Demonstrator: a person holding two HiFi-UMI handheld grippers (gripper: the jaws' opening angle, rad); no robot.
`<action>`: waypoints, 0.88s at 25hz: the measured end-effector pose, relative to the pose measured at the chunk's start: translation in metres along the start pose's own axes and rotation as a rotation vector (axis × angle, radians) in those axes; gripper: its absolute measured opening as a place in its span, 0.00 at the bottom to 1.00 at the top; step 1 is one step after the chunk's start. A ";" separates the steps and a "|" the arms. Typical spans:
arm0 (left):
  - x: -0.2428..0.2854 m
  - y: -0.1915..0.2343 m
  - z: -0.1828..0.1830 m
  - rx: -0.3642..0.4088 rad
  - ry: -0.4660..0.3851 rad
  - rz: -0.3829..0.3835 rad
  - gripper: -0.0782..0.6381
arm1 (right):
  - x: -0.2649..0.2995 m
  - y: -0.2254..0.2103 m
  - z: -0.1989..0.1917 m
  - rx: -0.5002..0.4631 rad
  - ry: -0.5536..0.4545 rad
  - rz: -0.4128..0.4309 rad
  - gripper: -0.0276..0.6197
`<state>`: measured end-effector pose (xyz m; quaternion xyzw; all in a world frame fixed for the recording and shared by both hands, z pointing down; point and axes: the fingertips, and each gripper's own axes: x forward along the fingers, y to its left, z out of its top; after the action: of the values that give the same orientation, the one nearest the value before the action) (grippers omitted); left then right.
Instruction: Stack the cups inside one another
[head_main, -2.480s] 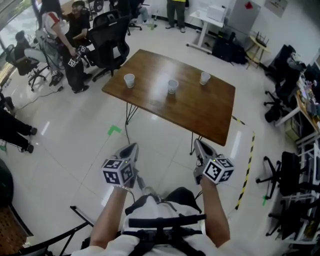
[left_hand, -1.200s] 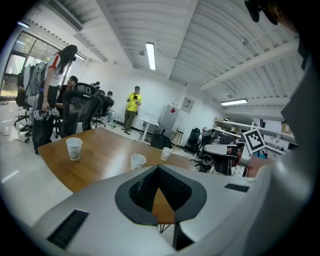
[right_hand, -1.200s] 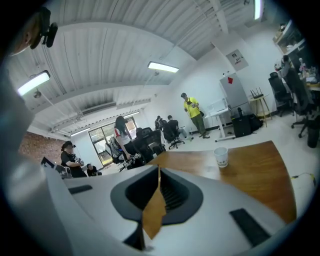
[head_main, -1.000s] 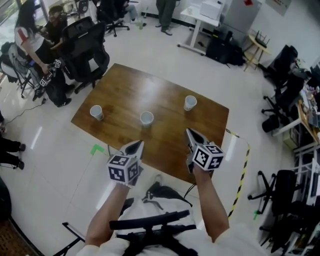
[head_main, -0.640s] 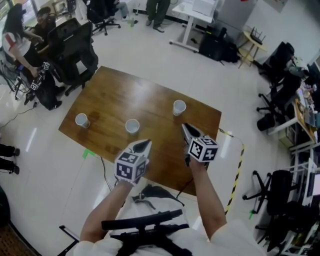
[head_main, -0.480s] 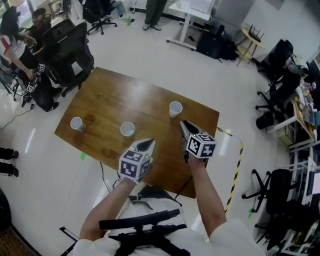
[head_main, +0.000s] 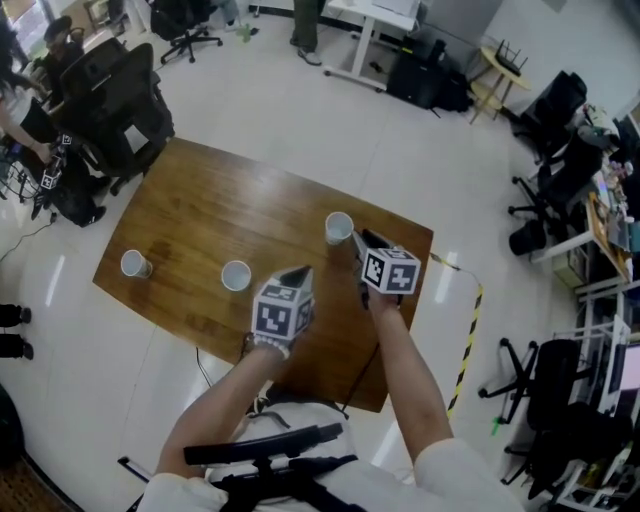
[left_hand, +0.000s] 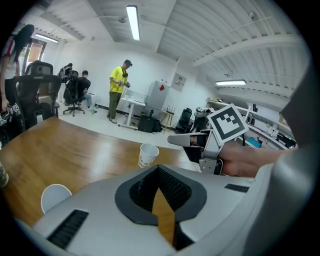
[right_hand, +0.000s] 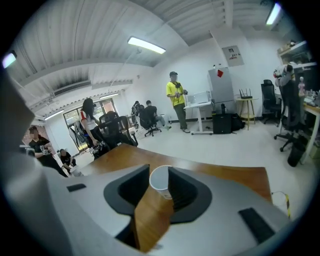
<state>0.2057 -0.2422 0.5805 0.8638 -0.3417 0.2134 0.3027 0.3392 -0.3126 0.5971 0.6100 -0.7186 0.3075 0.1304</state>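
Three white paper cups stand in a row on the brown table (head_main: 190, 215): a left cup (head_main: 135, 264), a middle cup (head_main: 236, 275) and a right cup (head_main: 339, 228). My right gripper (head_main: 356, 238) hovers just short of the right cup, its jaws opening. In the right gripper view that cup (right_hand: 161, 181) shows in the gap (right_hand: 160, 189), untouched by the pads. My left gripper (head_main: 300, 271) hangs over the table right of the middle cup, tips together (left_hand: 159, 172) on nothing. Its view shows the right cup (left_hand: 148, 154), the middle cup (left_hand: 55, 196) and the right gripper (left_hand: 174, 140).
Black office chairs (head_main: 110, 95) stand past the table's far left corner. More chairs and desks (head_main: 560, 200) line the right side. Yellow-black tape (head_main: 467, 335) marks the floor by the table's right edge. People stand and sit in the background (right_hand: 175, 97).
Both grippers have moved forward from the near table edge out over the table. The right one has come up beside the right cup, the left one close to the middle cup.
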 end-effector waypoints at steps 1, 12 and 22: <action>0.004 0.003 0.000 -0.008 0.009 0.010 0.11 | 0.007 -0.005 0.000 -0.003 0.011 -0.006 0.27; 0.025 0.006 -0.008 -0.058 0.039 0.007 0.11 | 0.065 -0.034 -0.017 -0.053 0.133 -0.023 0.21; 0.028 0.006 -0.018 -0.079 0.062 0.009 0.11 | 0.088 -0.044 -0.029 -0.066 0.192 -0.025 0.19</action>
<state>0.2175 -0.2465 0.6123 0.8427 -0.3441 0.2277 0.3458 0.3562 -0.3682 0.6811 0.5821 -0.7048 0.3390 0.2226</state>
